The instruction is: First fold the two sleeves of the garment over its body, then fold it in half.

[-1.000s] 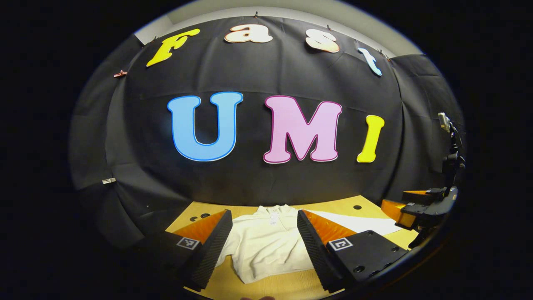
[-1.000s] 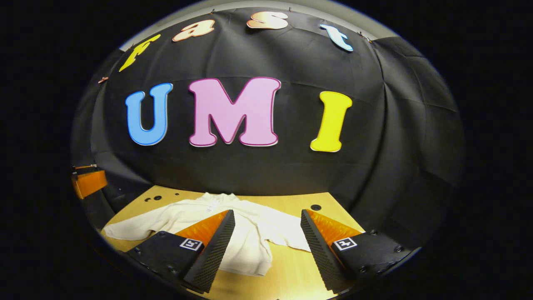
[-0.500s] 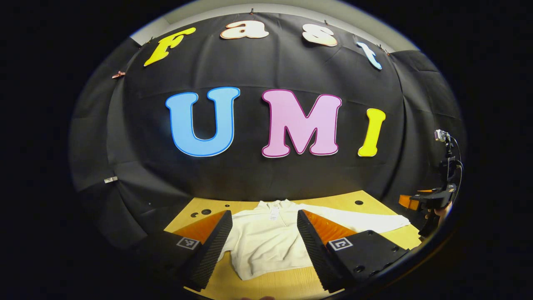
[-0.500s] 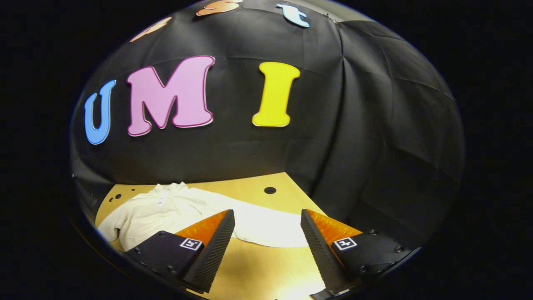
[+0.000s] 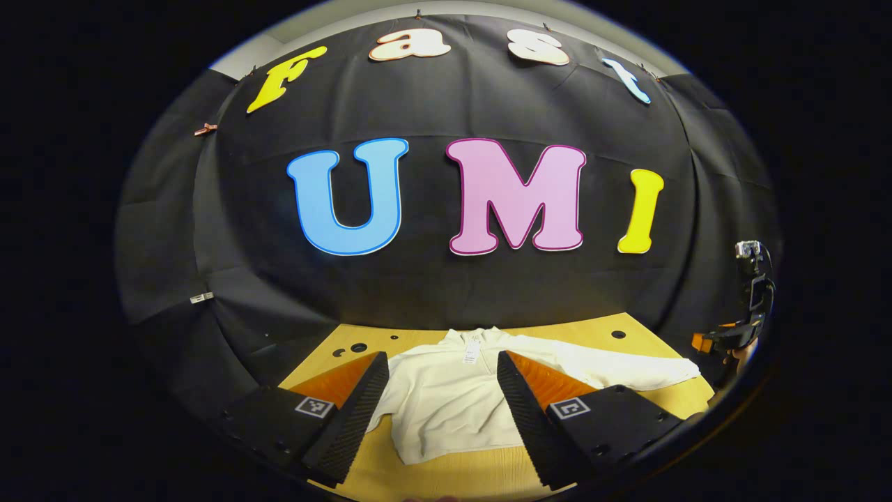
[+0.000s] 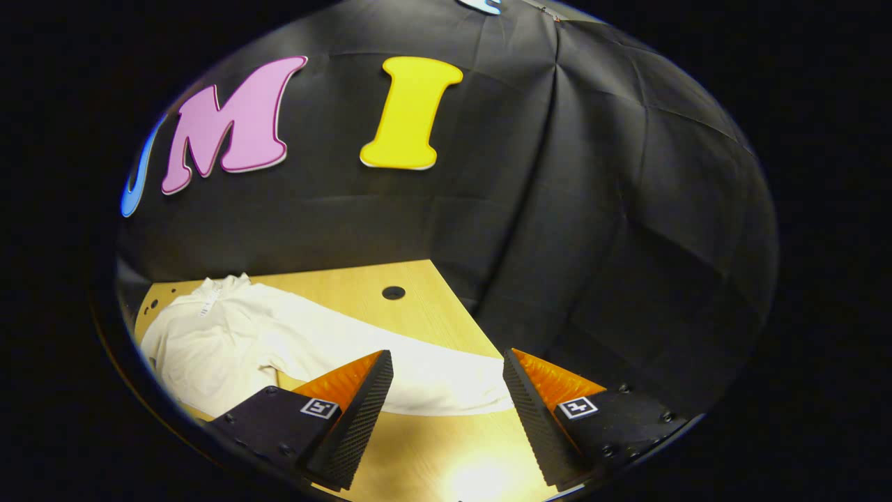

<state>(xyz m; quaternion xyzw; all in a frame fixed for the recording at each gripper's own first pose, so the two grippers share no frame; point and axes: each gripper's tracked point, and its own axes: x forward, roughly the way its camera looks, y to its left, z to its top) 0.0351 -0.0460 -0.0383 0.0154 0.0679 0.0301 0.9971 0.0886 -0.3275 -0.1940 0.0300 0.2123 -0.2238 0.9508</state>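
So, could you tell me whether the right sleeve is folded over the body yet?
Not yet: the sleeve lies stretched out flat on the table, away from the body.

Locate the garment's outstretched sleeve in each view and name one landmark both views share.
Left gripper view: the sleeve runs right from the garment's body, past the left gripper.
Right gripper view: the sleeve lies across the right gripper gap.
Shared landmark: the round table hole.

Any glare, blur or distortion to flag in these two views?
Right gripper view: a bright glare patch on the wooden table, and the white garment looks sharp. Left gripper view: even light, fisheye bending of the table edge.
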